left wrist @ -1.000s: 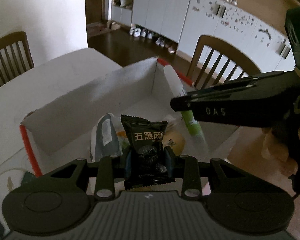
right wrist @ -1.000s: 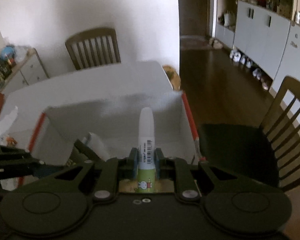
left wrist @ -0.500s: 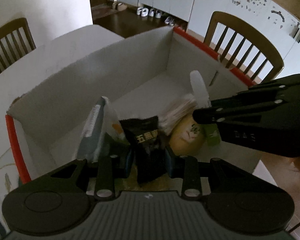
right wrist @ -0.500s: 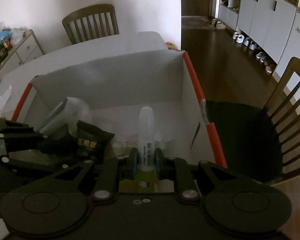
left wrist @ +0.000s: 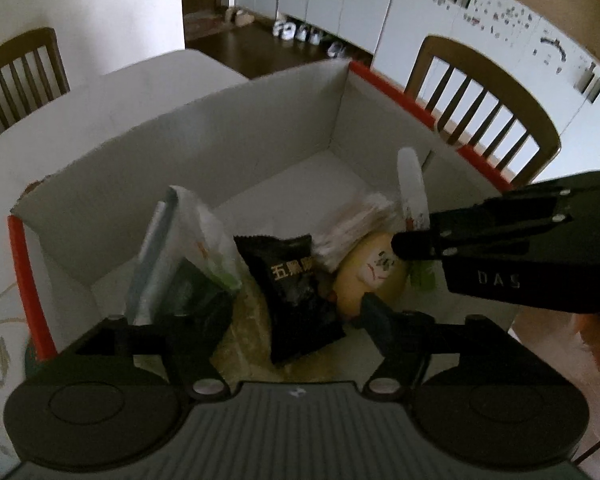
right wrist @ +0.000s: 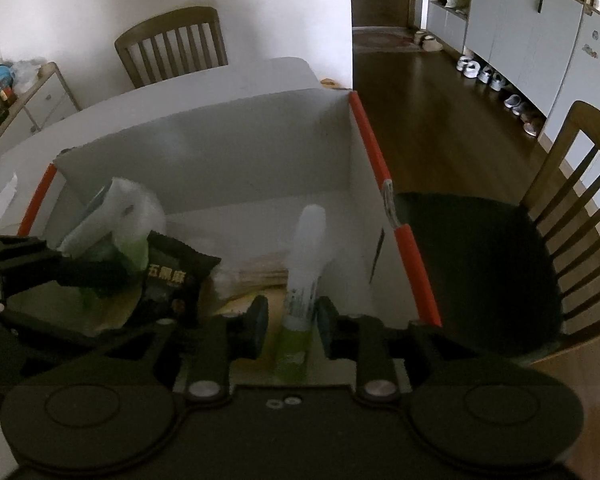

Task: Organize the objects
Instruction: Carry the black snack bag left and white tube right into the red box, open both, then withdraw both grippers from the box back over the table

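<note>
A white cardboard box point(left wrist: 204, 148) with orange edges stands on the table, and both grippers reach down into it. My left gripper point(left wrist: 290, 320) has its jaws opening. The black snack packet point(left wrist: 296, 292) lies loose between them on the things in the box, and neither pad touches it. The jaws of my right gripper point(right wrist: 290, 320) are opening too. A glue stick point(right wrist: 300, 276) with a white cap and green body stands tilted between its fingers, with a gap at the left pad. From the left wrist view, the right gripper point(left wrist: 420, 246) comes in from the right.
The box also holds a white and green plastic packet point(left wrist: 196, 232), a round yellow snack point(left wrist: 368, 276) and a pale wrapped bundle point(left wrist: 352, 224). Its far half is bare floor. Wooden chairs point(right wrist: 572, 184) stand around the white table point(right wrist: 204, 80).
Both grippers sank into the box and their jaws parted. The left let go of the black packet, which now lies in the box. The right loosened on the glue stick, which tilted.
</note>
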The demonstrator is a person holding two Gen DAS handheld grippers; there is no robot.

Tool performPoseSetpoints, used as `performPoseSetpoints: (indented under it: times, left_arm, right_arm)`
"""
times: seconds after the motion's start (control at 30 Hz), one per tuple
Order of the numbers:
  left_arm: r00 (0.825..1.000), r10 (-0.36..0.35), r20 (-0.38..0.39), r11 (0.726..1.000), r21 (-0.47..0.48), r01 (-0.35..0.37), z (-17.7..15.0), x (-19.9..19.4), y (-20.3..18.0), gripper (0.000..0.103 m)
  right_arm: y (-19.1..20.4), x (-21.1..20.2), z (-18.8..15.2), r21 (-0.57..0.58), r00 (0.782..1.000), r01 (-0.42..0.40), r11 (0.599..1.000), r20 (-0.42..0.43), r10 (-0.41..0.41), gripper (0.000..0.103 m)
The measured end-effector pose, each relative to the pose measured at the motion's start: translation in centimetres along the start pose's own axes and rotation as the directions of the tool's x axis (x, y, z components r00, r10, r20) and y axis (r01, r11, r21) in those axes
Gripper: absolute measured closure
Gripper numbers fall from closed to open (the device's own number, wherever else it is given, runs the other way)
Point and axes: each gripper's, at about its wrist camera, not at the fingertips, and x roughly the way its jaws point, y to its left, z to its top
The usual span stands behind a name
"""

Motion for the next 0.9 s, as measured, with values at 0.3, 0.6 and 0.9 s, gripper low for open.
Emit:
performPoseSetpoints:
  times: [0.3,0.6,0.9]
  left_arm:
    - [0.998,-0.026,0.060,0.999,-0.022,0.027,-0.4,-2.1,-0.1,0.033]
    - [0.990,-0.030,0.136,0.998,-0.044,0.036,-1.8,-5.8,0.7,0.033]
    - [0.977,-0.040,0.208,0.997,-0.051,0.052,-3.8,-9.9,2.3,0.033]
  right_arm:
    - [-0.2,-2.2,-0.9,-0.014,0.999,-0.007,1.000,0.032,0.007,0.064]
    - [1.2,-5.7,-1.8,-0.038,0.996,0.002,0.999,0.090,0.002,0.057]
    - [4.1,-8.9,-2.6,-0.038,0.990,-0.007,0.999,0.144,0.013,0.043]
